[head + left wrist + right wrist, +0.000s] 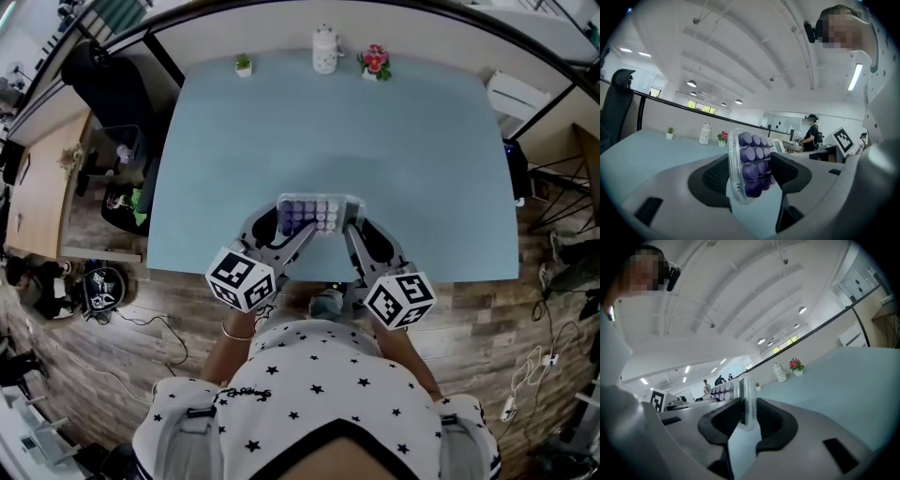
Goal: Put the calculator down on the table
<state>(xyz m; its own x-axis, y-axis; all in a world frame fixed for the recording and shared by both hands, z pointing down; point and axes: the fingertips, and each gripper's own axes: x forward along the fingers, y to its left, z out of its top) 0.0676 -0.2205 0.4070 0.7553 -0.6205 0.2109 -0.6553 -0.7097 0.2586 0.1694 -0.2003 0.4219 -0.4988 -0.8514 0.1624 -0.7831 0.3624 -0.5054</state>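
Note:
The calculator (pixel 317 214) has a clear case and purple round keys, and it hangs over the near edge of the pale blue table (pixel 375 141). Both grippers hold it. My left gripper (pixel 292 231) grips its left end. In the left gripper view the calculator (pixel 749 164) stands tilted between the dark pads (pixel 711 177), keys facing right, with the left gripper (pixel 751 174) shut on it. My right gripper (pixel 350 231) holds the right end. In the right gripper view the calculator (pixel 748 401) shows edge-on, and the right gripper (pixel 749 417) pinches its thin clear rim.
Along the table's far edge stand a small green plant (pixel 244 65), a white jar (pixel 325 50) and a pot of red flowers (pixel 375 62). A black office chair (pixel 108 89) stands at the far left. Cables lie on the wooden floor (pixel 141 323). Another person (pixel 812 131) stands in the background.

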